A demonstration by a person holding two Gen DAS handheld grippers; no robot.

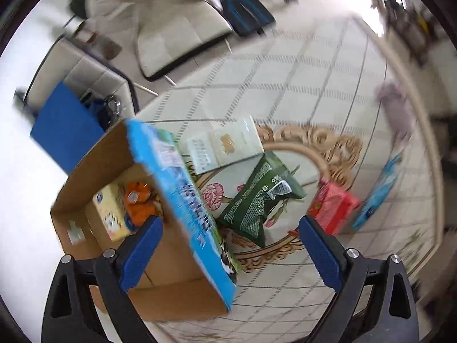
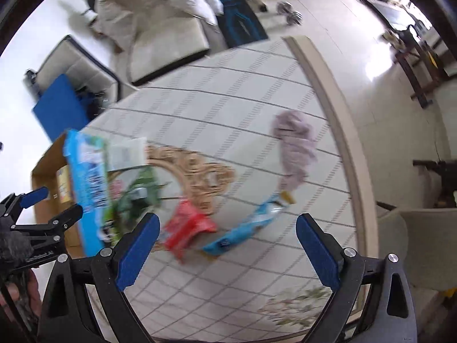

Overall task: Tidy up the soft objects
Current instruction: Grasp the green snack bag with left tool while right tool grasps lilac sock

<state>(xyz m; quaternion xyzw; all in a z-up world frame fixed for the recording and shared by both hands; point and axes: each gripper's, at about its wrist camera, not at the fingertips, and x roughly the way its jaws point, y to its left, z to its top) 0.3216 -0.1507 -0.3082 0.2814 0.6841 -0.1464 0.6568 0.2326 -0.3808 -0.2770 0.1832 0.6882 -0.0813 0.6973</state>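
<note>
The left tongs (image 1: 230,241) hang wide open and hold nothing above an open brown cardboard box (image 1: 171,294) with a blue printed side panel, which fills the left wrist view from 6 to 9 o'clock. Inside the box lie a pale yellow packet (image 1: 110,213) and, beside it, a crumpled orange pouch (image 1: 140,204). The box stands on a cream rug with a grey diamond grid and a gold scrolled medallion (image 1: 300,85).

Just past the box at the centre of that view lies a dark green printed snack bag (image 1: 257,200), and beyond it, toward 12 o'clock, a flat pale green packet (image 1: 225,147). At 3 o'clock a red soft pack (image 1: 332,208) sits just beside a light blue plastic pack (image 1: 380,191), with a crumpled mauve cloth (image 1: 397,111) farther off near the rug's border.

The right tongs (image 2: 227,244) are likewise spread apart and empty, poised over the rug. In the right wrist view the red pack and blue pack lie close ahead between the blue pads (image 2: 318,253), the cloth beyond toward 1 o'clock. The left tongs appear at 9 o'clock over the box. Cream floor cushions (image 2: 168,34) lie at 11 o'clock, past the rug's far edge.
</note>
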